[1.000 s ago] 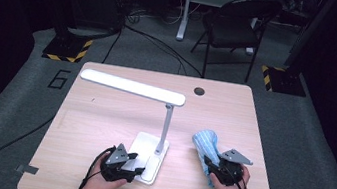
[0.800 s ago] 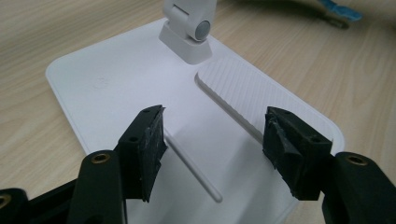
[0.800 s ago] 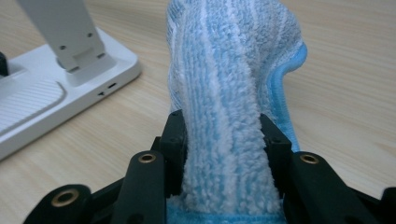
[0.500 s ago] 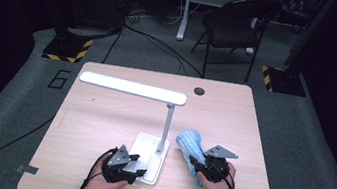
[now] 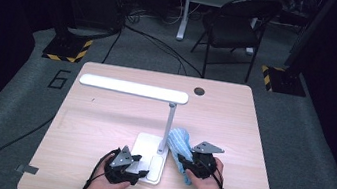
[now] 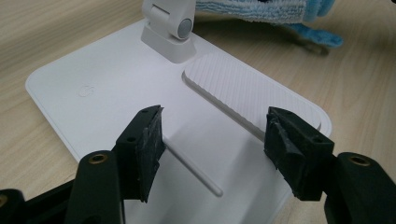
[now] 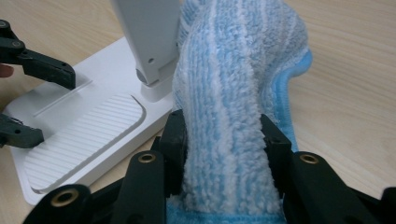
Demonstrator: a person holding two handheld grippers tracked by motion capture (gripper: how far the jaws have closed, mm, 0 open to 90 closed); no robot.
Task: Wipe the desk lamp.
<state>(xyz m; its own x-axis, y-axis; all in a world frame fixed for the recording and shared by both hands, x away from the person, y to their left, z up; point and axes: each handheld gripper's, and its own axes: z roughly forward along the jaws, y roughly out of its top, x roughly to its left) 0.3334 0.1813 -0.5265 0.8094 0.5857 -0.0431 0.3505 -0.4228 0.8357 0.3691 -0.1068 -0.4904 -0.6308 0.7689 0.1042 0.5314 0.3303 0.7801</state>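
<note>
White lamp [image 5: 157,123], blue-and-white striped cloth [image 7: 224,107], pale wood-grain table [image 5: 102,120], black tools.

Bunched blue cloth [image 7: 224,116] against lamp post [image 7: 144,42]

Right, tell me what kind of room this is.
Probably a lab or studio set up for recording. A lone wooden table stands on grey carpet marked with a painted 6. Around it are dark surroundings, stand bases taped yellow and black, loose cables and a folding chair.

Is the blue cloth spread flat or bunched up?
Bunched up: the right gripper pinches a thick fold of the blue cloth between its fingers.
</note>
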